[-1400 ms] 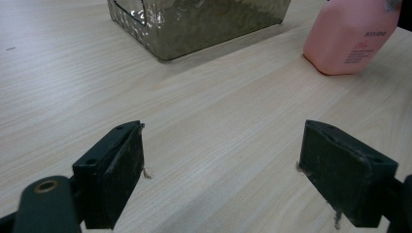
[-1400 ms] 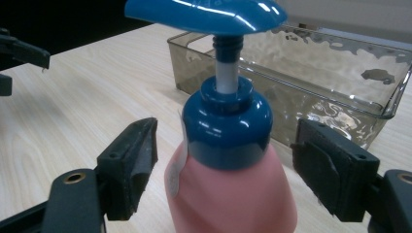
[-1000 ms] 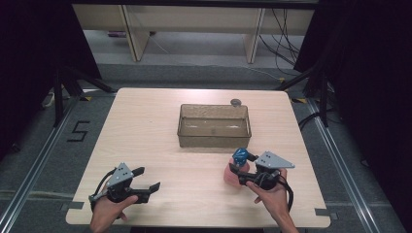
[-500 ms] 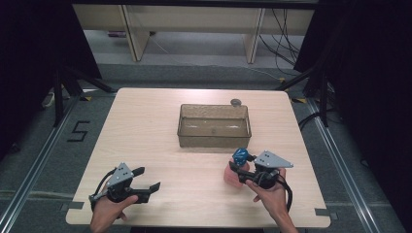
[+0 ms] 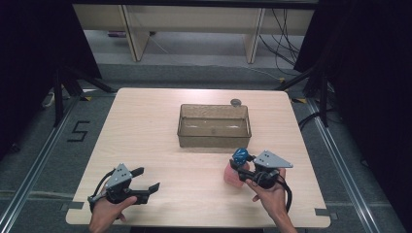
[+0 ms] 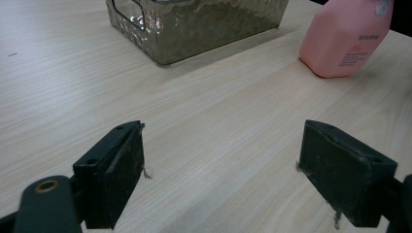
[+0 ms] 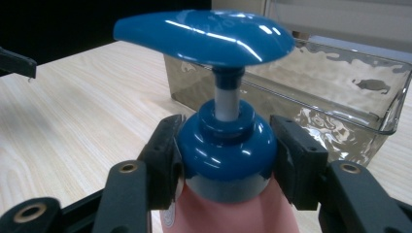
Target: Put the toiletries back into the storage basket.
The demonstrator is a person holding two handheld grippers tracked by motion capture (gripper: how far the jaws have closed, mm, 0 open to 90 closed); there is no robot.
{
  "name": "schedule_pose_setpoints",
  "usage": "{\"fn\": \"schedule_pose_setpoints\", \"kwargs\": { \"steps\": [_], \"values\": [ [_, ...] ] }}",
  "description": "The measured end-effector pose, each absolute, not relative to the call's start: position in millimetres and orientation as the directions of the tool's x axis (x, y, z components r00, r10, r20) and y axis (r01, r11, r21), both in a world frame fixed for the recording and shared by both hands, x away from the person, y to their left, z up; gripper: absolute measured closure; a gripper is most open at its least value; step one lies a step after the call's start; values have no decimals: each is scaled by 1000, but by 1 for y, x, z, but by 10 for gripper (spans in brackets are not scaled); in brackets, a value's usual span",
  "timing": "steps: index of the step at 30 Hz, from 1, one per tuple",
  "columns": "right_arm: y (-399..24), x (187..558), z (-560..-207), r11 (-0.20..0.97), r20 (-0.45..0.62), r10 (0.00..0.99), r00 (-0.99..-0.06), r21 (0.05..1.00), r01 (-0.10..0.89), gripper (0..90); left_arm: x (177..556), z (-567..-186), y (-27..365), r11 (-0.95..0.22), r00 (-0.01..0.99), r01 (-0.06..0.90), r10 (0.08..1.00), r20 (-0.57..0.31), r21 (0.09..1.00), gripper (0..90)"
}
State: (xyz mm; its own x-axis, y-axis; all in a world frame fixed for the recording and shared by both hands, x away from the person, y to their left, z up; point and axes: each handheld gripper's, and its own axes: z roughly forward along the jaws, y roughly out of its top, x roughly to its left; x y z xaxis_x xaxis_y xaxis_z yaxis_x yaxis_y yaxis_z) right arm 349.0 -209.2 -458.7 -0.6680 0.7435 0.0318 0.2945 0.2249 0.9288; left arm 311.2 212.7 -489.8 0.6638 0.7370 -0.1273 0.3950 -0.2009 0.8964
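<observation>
At the left of the table, the left gripper (image 5: 145, 186) rests low over the near edge, held by the person's left hand (image 5: 108, 213). Its jaws stand wide apart with nothing between them but bare wood; the left gripper view looks across the tabletop toward the bin and the bottle beyond. It takes no part in the work so far.

In the middle, farther back, sits a clear plastic bin (image 5: 214, 125), and as far as I can see there is nothing in it. A small dark round object (image 5: 236, 102) lies just behind its far right corner; I cannot tell what it is.

To the right, near the front edge, a pink pump bottle (image 5: 233, 173) stands upright on the table, just in front of the bin's right end. The right gripper (image 7: 226, 153) has just been closing its jaws, and the right gripper view shows them clamped on the bottle's blue collar (image 7: 226, 145), one pad on either side, beneath the blue pump head (image 7: 204, 35).

So I judge the grasp made and little else: the bottle is on the wood and not yet lifted. If it is bound for the bin, the lift, the carry and the setting down all remain.
</observation>
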Motion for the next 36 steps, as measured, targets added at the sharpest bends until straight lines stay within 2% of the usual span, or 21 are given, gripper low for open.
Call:
{"fn": "schedule_pose_setpoints", "kwargs": {
  "steps": [4,17,22,29,35,36],
  "values": [
    [-206,344,-456,244,0,761,-649,927,286,533,311,-488,214,-184,664,385,736,-133,904,168],
    [-204,339,-447,208,17,785,-620,934,289,536,312,-488,213,-179,662,388,737,-138,904,172],
    [-205,346,-440,222,-15,777,-630,942,252,537,311,-488,214,-179,659,390,740,-138,903,171],
    [-205,351,-433,212,4,778,-628,940,268,537,312,-488,215,-178,660,391,739,-140,903,171],
    [-205,357,-426,220,-19,774,-633,945,241,537,312,-488,215,-175,655,395,742,-143,902,171],
    [-204,358,-424,203,4,777,-629,945,257,537,312,-488,215,-170,653,395,743,-146,903,171]
  ]
}}
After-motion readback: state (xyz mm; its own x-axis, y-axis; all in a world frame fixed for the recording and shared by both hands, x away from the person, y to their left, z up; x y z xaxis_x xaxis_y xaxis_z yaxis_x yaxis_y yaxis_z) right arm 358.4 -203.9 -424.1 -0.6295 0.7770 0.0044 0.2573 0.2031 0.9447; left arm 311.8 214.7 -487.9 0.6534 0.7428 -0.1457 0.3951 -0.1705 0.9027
